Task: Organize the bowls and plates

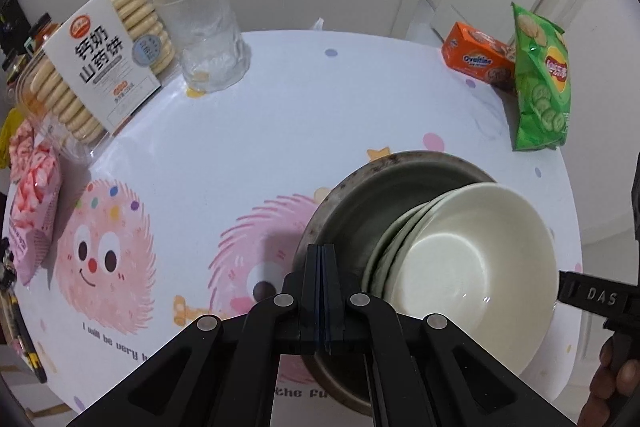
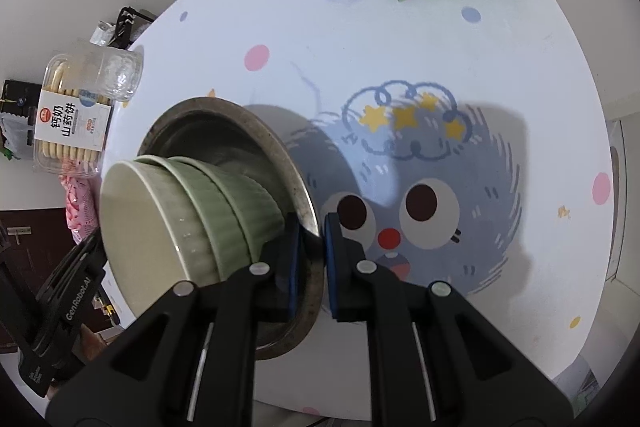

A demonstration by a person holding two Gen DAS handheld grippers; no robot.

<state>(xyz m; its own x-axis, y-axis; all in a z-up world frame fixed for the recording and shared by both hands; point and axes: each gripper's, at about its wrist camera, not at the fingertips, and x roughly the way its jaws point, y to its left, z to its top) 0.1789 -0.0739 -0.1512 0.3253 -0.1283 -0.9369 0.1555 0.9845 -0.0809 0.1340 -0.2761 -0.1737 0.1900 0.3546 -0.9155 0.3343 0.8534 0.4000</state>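
Green ribbed ceramic bowls (image 2: 224,203), nested w/ a cream one, lean tilted inside the worn round metal basin (image 2: 256,131) at desk (image 2: 400,47) centre. Right gripper (image 2: 311,243) jaws pinch basin rim at 3 o'clock; left gripper (image 1: 324,267) jaws closed, empty, near the 9 o'clock rim. Judgement: keep basin level, move slow so the stack doesn't slide.
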